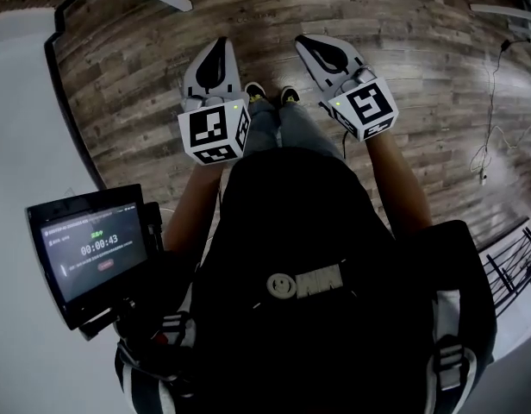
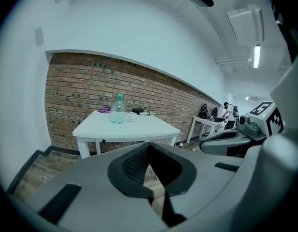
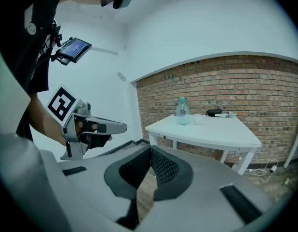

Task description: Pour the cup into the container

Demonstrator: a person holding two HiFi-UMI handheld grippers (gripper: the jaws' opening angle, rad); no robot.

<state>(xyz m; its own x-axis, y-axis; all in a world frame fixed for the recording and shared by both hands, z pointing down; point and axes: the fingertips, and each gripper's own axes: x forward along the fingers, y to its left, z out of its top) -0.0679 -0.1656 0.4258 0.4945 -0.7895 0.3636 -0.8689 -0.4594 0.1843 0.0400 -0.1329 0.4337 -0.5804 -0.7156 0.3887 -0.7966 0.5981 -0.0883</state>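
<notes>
Clear plastic, by the look of it: the small cup [image 3: 198,120] stands on the white table [image 3: 221,134] just beside a tall greenish bottle [image 3: 182,111], well apart from both grippers. It is probably light and thin-walled (easily crushed or tipped), so take it gently across the middle. The left gripper [image 2: 149,146] and right gripper [image 3: 150,151] have their jaws together, with nothing between them.

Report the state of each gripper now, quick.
Left gripper: closed, holding nothing.
Right gripper: closed, holding nothing.
</notes>
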